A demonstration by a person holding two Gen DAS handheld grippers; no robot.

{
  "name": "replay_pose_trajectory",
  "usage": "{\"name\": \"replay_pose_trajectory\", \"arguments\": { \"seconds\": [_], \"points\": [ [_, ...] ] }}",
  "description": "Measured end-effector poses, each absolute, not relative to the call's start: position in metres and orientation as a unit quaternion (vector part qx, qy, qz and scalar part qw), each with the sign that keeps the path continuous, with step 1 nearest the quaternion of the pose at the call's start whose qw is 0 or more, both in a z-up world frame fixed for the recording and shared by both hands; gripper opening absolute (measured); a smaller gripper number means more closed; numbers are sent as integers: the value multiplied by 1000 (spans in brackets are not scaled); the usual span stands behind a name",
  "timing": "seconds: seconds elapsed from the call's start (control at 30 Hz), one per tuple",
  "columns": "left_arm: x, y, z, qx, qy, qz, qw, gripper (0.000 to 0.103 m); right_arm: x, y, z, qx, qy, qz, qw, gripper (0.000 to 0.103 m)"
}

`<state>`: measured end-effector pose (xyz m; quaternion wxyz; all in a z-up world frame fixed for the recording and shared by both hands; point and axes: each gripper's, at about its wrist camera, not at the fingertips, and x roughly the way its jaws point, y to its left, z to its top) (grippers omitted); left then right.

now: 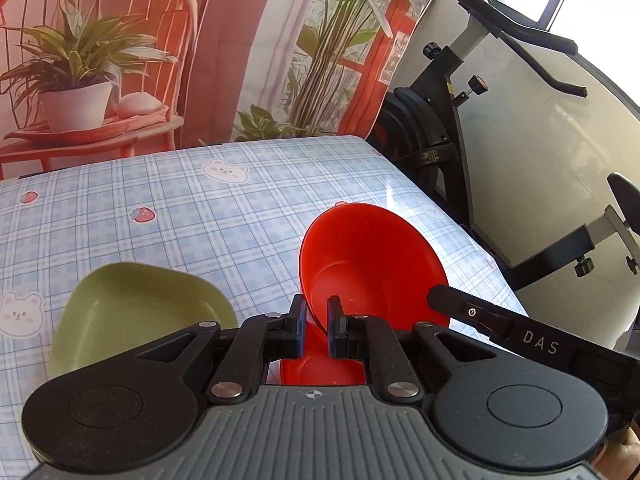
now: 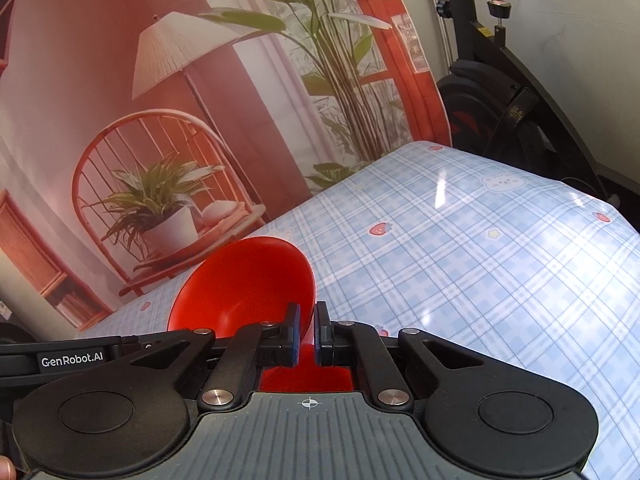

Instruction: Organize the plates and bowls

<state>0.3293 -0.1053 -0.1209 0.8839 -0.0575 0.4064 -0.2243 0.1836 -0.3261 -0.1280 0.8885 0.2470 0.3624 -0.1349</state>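
Observation:
A red bowl [image 1: 372,268] is held tilted above the table, and both grippers pinch its rim from opposite sides. My left gripper [image 1: 317,326] is shut on its near rim. My right gripper [image 2: 306,334] is shut on the same red bowl [image 2: 244,288], which tilts to the left in the right wrist view. The right gripper's black arm [image 1: 520,332] shows at the right in the left wrist view. A green triangular plate [image 1: 132,312] lies on the table to the left of the bowl, partly hidden by my left gripper.
The table [image 1: 200,208] has a blue plaid cloth with bears and strawberries. A printed backdrop [image 1: 160,60] with a chair and plants hangs behind it. A black exercise bike [image 1: 460,128] stands past the table's right edge.

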Motion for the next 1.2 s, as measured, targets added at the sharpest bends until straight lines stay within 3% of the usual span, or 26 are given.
{"name": "replay_pose_trajectory", "arguments": {
  "seconds": [1.03, 1.13, 1.2],
  "points": [
    [305, -109, -160, -37, 444, -217, 869, 13, 150, -316, -158, 249, 417, -142, 863, 6],
    [305, -109, -159, -33, 441, -215, 871, 21, 149, -316, -156, 248, 413, -143, 864, 7],
    [303, -107, -157, -34, 435, -215, 874, 35, 148, -316, -155, 245, 411, -144, 866, 7]
  ]
}}
